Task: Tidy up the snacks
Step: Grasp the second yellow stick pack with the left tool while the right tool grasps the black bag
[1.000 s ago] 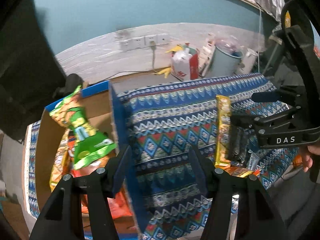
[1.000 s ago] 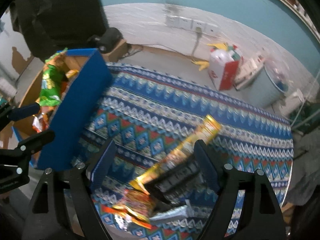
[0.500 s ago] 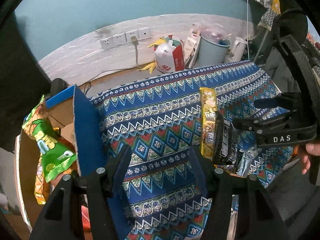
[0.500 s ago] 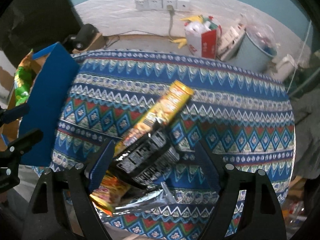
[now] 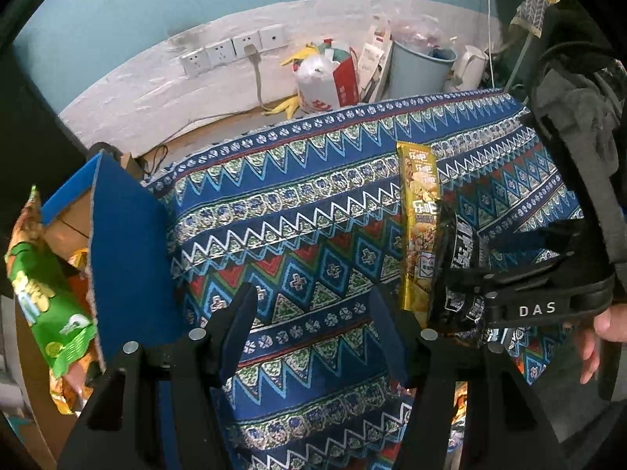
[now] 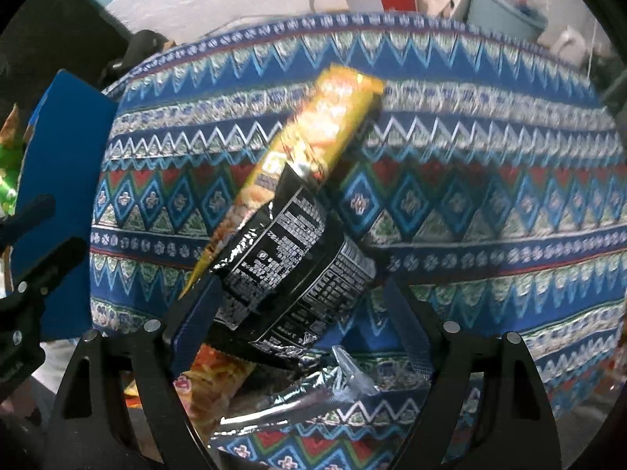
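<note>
Green snack bag [image 5: 47, 309]: left wrist view only

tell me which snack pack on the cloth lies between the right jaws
The black pack with white print; the long yellow pack lies beyond the jaws.

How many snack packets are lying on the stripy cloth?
4 that I can see: a long yellow packet, a black packet overlapping it, a silver packet below those, and an orange packet at the near edge. More may be hidden underneath.
</note>
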`<control>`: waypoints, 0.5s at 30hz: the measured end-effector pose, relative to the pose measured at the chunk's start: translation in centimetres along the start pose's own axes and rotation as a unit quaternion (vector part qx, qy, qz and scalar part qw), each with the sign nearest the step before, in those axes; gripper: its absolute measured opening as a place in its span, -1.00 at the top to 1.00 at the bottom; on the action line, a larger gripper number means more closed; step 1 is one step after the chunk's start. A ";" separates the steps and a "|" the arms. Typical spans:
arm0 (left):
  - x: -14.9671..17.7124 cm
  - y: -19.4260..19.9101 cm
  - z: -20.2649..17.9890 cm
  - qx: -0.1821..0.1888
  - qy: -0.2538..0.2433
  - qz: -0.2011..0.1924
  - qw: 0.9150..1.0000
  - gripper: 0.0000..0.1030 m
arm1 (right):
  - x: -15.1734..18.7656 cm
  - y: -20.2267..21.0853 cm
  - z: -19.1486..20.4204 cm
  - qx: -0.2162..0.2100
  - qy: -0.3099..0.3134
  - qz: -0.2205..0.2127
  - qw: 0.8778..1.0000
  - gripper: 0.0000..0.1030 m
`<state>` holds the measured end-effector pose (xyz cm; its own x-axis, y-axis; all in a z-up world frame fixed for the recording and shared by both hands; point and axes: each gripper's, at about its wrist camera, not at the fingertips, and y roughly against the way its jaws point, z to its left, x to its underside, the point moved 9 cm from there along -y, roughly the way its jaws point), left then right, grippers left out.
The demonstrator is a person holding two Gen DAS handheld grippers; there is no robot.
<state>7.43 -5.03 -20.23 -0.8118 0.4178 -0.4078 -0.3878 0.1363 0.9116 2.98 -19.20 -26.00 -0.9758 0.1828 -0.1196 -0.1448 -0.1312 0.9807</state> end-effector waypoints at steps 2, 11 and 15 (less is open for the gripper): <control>-0.1 -0.4 -0.3 0.002 -0.003 0.003 1.000 -0.18 | 0.1 -0.7 -0.4 -0.005 -0.012 0.006 1.000 -0.62; -0.7 -2.4 -1.9 0.005 -0.021 0.019 1.000 -0.18 | -0.6 -1.9 -1.6 -0.007 0.005 0.012 1.000 -0.63; -1.3 -3.4 -2.7 0.007 -0.027 0.029 0.999 -0.18 | -1.5 -1.6 -2.0 0.043 0.067 -0.008 0.997 -0.63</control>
<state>8.57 -8.45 -22.93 -0.8079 0.4728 -0.3519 -0.3343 0.1240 0.9343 4.35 -21.25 -27.69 -0.9874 0.0525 -0.1492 -0.1515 -0.0443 0.9875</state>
